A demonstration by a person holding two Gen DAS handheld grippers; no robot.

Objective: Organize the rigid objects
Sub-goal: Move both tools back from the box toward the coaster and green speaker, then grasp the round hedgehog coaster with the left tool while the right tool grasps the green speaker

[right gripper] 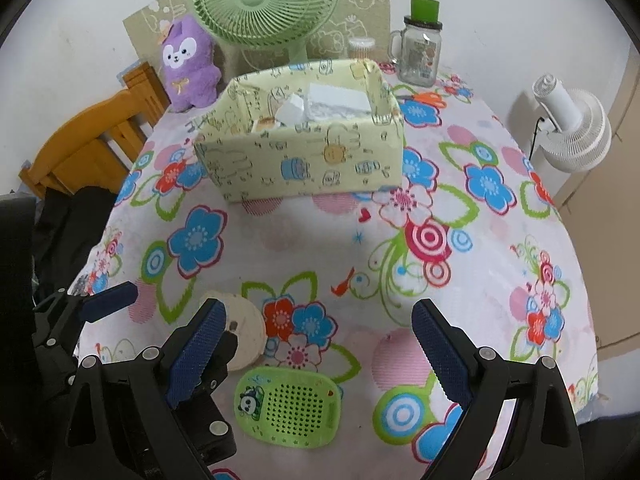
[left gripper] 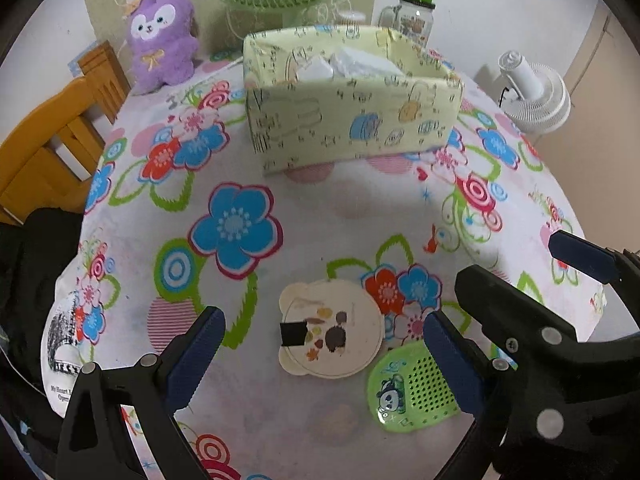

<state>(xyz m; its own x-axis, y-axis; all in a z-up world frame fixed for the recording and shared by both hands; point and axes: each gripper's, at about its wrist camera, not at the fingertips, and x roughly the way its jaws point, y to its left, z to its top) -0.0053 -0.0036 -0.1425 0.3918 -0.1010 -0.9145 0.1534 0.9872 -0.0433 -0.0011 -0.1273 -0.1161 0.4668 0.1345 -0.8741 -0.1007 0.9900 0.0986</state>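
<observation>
A cream bear-shaped disc [left gripper: 332, 340] with brown spots and a black patch lies on the flowered tablecloth, right below my left gripper [left gripper: 322, 316], which is open and hangs over it. A green perforated case with a panda [right gripper: 288, 408] lies to its right, below my right gripper [right gripper: 320, 306], also open with nothing between its pads. The disc [right gripper: 244, 332] is partly hidden behind the right gripper's left finger. The two grippers stand close side by side. A pale patterned box [left gripper: 344, 120] holding white items stands further back.
At the table's back stand a purple plush toy [right gripper: 188, 68], a green fan [right gripper: 260, 4] and a glass jar with a green lid [right gripper: 420, 52]. A white fan [right gripper: 572, 128] is off the right edge. A wooden chair [left gripper: 52, 148] and dark cloth are at the left.
</observation>
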